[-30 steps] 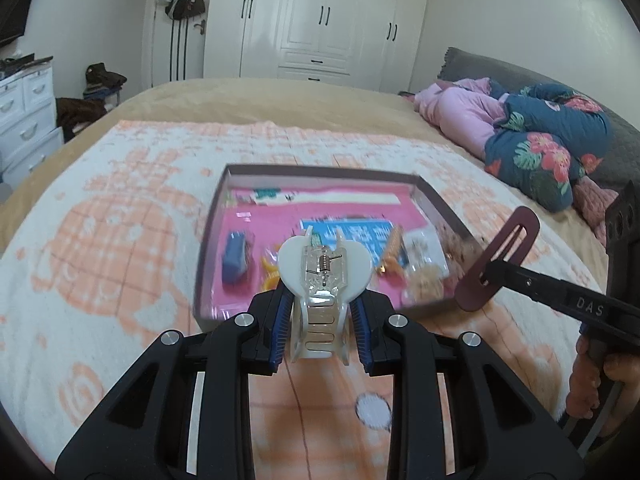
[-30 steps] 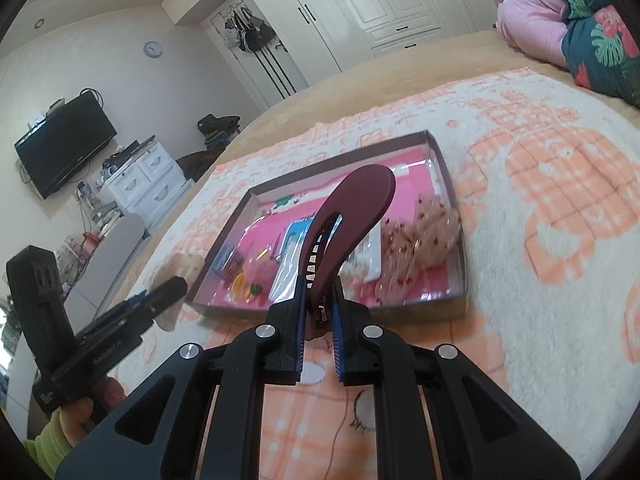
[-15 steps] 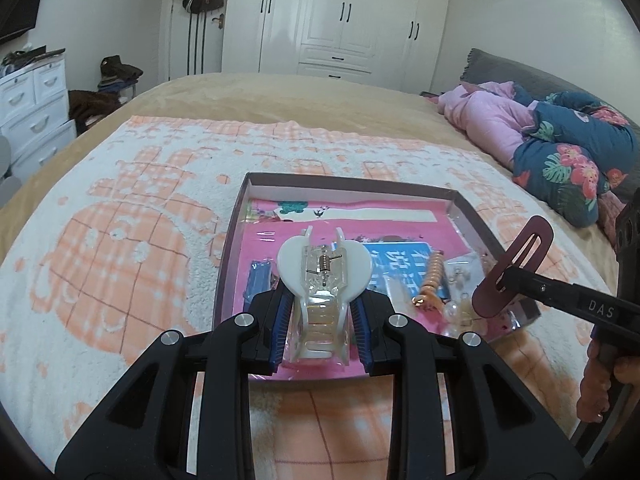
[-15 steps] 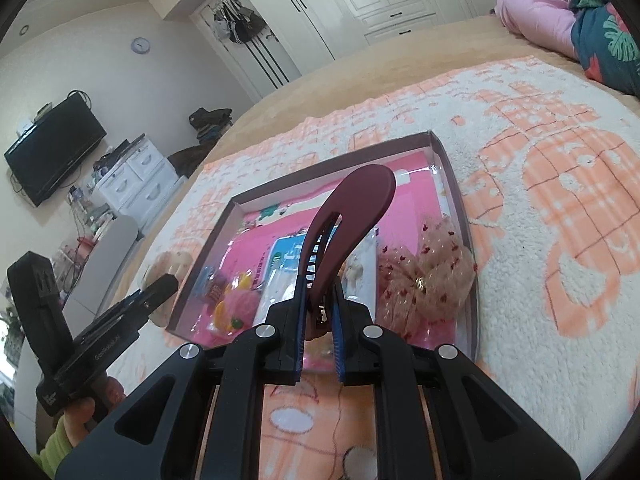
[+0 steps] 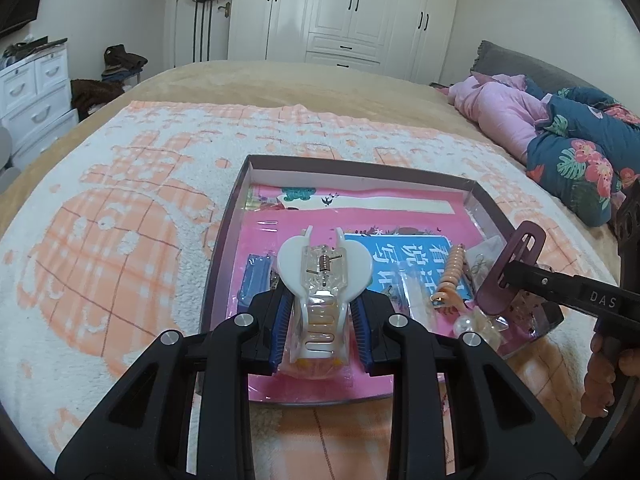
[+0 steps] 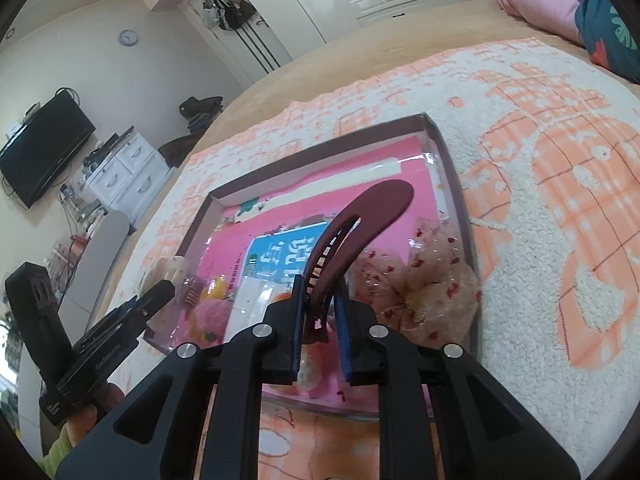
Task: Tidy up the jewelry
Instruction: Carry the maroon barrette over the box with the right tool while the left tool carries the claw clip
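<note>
My left gripper is shut on a white and clear claw hair clip and holds it over the near left part of a shallow box with a pink lining. My right gripper is shut on a maroon curved hair clip over the box's near right part; this clip also shows in the left wrist view. In the box lie a blue clip, an orange spiral clip, a sheer dotted bow, a pink pom-pom and a blue card.
The box lies on a white and orange blanket on a bed. Pink and floral bedding is piled at the right. White drawers and a wardrobe stand beyond the bed.
Both grippers have moved forward and down from in front of the box to over its near part, each still holding its clip.
</note>
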Available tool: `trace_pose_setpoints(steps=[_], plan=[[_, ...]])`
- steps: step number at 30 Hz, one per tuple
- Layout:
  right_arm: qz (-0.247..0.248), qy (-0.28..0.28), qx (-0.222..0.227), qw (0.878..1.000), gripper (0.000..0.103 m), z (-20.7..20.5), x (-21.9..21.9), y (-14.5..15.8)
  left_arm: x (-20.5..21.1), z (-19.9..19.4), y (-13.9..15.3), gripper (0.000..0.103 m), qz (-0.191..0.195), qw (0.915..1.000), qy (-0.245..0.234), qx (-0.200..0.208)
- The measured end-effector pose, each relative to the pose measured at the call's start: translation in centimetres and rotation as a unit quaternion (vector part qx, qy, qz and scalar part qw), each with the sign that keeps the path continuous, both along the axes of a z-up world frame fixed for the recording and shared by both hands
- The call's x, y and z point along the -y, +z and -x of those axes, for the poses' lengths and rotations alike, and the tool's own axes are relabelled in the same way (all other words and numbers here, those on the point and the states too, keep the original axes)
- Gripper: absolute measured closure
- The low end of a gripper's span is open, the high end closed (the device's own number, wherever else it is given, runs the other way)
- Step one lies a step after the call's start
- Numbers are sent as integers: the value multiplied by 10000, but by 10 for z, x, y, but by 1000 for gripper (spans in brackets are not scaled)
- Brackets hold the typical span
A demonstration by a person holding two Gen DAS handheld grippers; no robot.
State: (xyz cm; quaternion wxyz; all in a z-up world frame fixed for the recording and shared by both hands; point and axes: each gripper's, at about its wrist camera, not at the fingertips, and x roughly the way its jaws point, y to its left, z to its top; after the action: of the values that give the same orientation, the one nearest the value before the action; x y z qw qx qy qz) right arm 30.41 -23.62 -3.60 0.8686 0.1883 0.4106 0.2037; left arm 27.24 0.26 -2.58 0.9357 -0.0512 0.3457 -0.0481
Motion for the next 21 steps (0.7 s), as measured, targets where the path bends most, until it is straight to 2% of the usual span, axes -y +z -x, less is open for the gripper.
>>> trace_pose_setpoints(steps=[11, 12, 15, 19, 21], plan=[[-68, -136, -113, 9998, 84, 1, 9, -4, 3, -2, -3, 82, -1, 10000, -23, -21], [-38, -145, -98, 9998, 82, 1, 9, -3, 3, -2, -3, 82, -3, 10000, -26, -16], [13, -189, -57, 9998, 68, 4, 10, -1, 4, -1, -1, 80, 11, 10000, -54, 5], [59, -246, -17, 9997, 66, 9, 12, 1, 7, 5, 3, 77, -24, 9999, -89, 72], [67, -263, 33, 9996, 63, 13, 14, 4, 9, 8, 7, 72, -41, 9998, -113, 126]])
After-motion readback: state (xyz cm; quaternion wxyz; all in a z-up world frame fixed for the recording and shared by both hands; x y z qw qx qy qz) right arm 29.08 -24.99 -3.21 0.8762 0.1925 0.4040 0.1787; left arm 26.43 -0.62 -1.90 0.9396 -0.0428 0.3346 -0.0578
